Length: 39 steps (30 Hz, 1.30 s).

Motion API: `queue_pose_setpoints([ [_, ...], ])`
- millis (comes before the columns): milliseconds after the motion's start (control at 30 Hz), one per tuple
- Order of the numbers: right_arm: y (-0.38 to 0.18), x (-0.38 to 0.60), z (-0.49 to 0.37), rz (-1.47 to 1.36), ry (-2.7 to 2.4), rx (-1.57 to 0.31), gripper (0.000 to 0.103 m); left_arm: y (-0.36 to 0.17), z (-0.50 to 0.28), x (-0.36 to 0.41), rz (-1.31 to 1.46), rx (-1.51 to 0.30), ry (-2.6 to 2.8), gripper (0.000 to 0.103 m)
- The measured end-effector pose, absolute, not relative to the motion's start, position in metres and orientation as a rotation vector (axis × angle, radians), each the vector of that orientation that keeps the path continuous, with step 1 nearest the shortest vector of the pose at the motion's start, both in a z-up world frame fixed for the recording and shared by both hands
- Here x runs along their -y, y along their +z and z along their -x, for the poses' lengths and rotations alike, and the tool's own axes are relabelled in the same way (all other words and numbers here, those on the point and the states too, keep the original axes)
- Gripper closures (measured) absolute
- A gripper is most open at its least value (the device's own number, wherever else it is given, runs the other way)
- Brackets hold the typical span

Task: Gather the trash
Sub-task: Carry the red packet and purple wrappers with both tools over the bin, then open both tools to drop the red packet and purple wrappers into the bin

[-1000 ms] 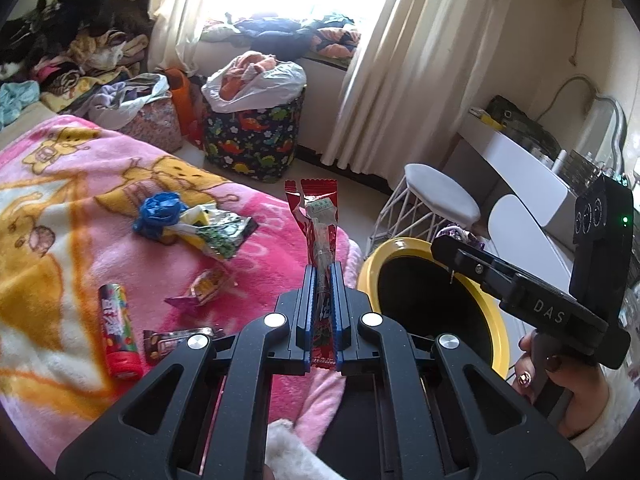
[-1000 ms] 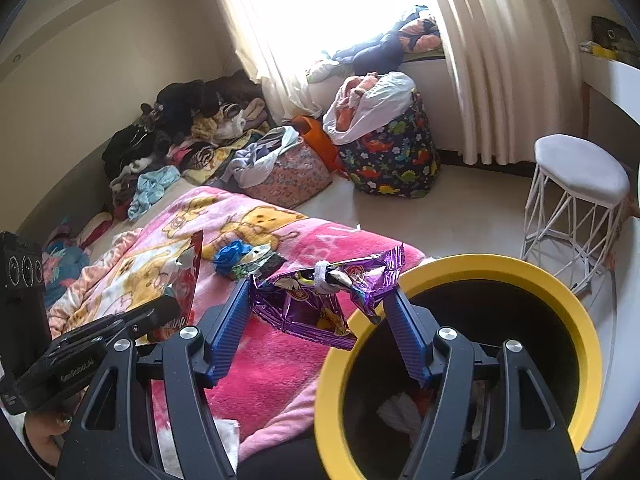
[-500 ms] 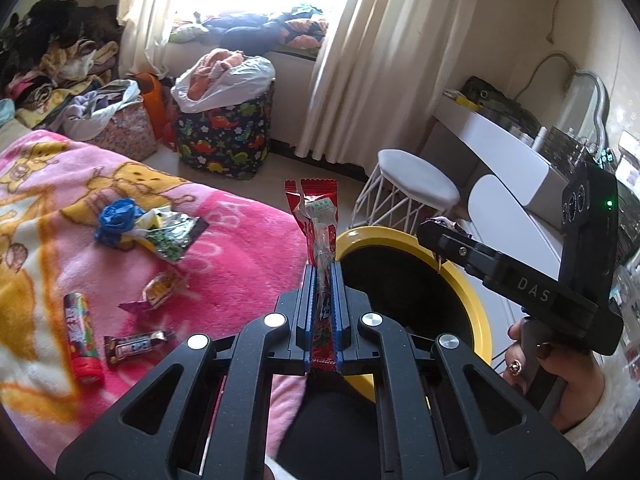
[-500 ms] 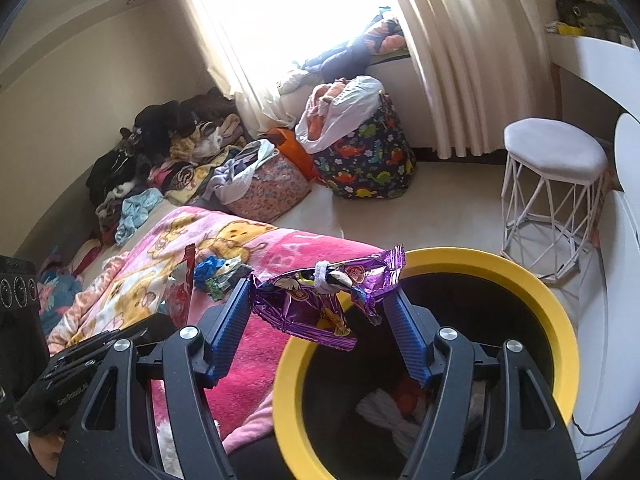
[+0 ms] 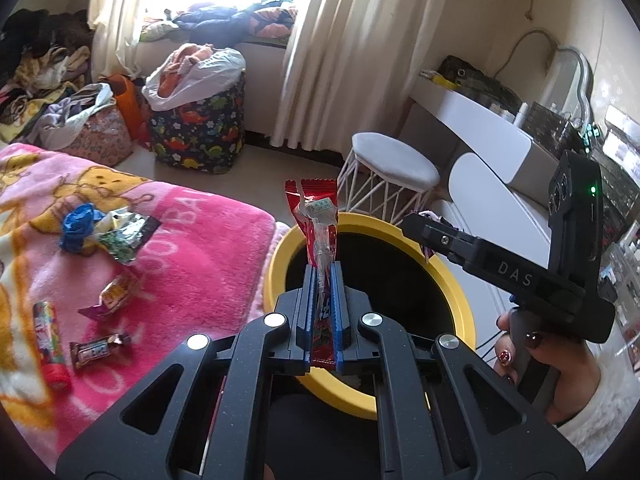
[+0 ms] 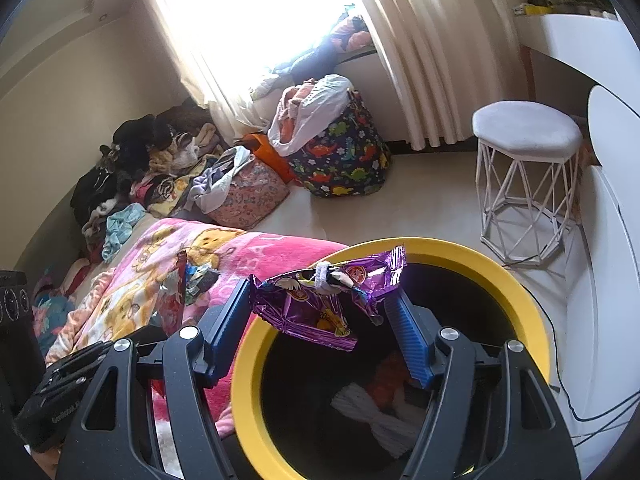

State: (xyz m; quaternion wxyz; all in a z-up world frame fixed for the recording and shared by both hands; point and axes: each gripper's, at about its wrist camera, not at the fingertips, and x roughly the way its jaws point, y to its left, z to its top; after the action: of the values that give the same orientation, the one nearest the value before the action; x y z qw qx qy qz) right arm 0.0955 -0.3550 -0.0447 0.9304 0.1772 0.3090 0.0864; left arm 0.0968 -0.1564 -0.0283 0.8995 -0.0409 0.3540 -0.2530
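Note:
My left gripper (image 5: 323,268) is shut on a red wrapper (image 5: 316,208) that stands upright between its blue pads, over the near left rim of the yellow-rimmed black bin (image 5: 276,264). My right gripper (image 6: 320,292) holds a crumpled purple snack bag (image 6: 312,308) stretched between its wide-set pads, hanging over the bin's rim (image 6: 460,252). White and orange trash (image 6: 372,412) lies at the bottom of the bin. The left wrist view shows a hand (image 5: 560,364) holding the right gripper over the bin's far right side.
A pink blanket (image 5: 192,248) left of the bin carries a blue crumple (image 5: 78,226), a green-silver wrapper (image 5: 124,236), a candy wrapper (image 5: 116,294), a chocolate bar (image 5: 96,350) and a candy tube (image 5: 48,344). A white stool (image 5: 394,164) and a dinosaur basket (image 5: 200,136) stand behind.
Both grippers have moved across from the blanket toward the bin, each still holding its wrapper. The bin now lies under both of them and fills more of each view.

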Motion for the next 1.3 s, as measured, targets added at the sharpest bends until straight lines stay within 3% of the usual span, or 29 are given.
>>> queue_pose_setpoints([
  [1200,-0.074,0.392,-0.1,-0.403,0.103,-0.721,0.035,-0.077,-0.128,0.206,0.027,-0.861,-0.615,0.099],
  [1300,-0.075,0.393,-0.101,-0.41,0.103,-0.722,0.031,-0.075,-0.127,0.201,0.044,-0.852,-0.607,0.085],
])
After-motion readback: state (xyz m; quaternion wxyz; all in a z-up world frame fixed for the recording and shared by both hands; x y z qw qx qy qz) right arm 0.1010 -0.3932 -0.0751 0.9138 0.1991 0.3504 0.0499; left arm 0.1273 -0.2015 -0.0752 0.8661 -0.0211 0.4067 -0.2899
